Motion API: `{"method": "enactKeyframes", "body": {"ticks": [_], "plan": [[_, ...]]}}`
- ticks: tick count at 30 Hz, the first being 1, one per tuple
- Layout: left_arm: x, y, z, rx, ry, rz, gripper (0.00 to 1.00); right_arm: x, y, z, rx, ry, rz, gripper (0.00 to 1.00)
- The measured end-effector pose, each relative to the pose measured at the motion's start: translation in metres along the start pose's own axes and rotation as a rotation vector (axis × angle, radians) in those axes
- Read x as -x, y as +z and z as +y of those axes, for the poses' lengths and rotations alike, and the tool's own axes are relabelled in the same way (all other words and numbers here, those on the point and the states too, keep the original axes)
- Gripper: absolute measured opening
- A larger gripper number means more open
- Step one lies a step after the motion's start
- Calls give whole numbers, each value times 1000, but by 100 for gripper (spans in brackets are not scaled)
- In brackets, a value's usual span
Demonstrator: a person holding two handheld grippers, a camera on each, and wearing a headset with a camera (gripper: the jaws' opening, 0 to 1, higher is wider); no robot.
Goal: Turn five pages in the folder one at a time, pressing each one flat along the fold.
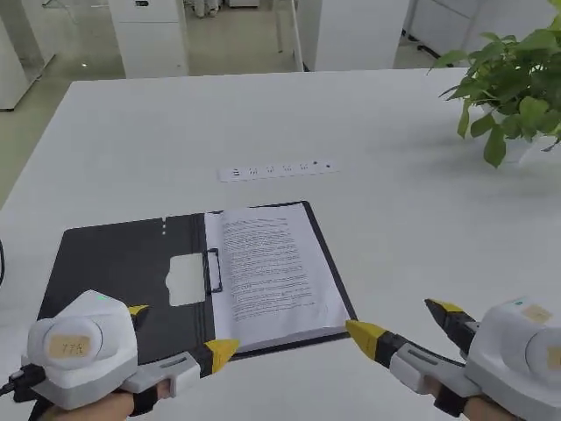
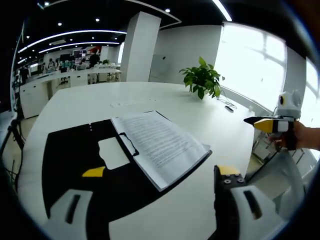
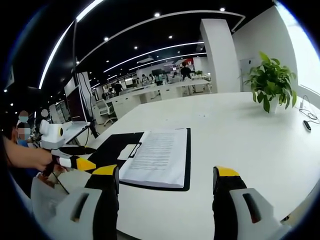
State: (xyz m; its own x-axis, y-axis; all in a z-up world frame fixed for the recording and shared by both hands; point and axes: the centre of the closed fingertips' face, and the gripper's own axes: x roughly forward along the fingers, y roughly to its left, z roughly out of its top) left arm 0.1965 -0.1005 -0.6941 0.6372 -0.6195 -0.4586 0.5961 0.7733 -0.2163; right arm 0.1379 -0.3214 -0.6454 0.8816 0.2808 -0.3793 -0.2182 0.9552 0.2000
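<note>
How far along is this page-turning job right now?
Done: the folder lies open on the table, but its black left half carries no sheet, so no page looks turned. In hand: nothing; the left hand-held gripper and the right hand-held gripper hover open near its lower edge. Left: all five pages.

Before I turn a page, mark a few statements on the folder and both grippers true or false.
The folder lies open on the table. True.
The paper stack sits on the folder's left half. False: it is on the right half.
The right gripper holds a page. False: its jaws are open and empty, beside the folder.
The left gripper is open at the folder's near edge. True.
The plant stands left of the folder. False: far right.
</note>
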Motion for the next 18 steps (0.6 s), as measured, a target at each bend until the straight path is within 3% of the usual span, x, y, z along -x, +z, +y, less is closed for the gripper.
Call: {"method": "enactKeyframes", "body": {"ticks": [10,18], "plan": [[-38,4,-23,-56,-80,17,84,7,-2,-4,-4,-27,1,76],[-74,3,-46,-104,-142,31,79,11,-11,5,14,-20,21,75]]}}
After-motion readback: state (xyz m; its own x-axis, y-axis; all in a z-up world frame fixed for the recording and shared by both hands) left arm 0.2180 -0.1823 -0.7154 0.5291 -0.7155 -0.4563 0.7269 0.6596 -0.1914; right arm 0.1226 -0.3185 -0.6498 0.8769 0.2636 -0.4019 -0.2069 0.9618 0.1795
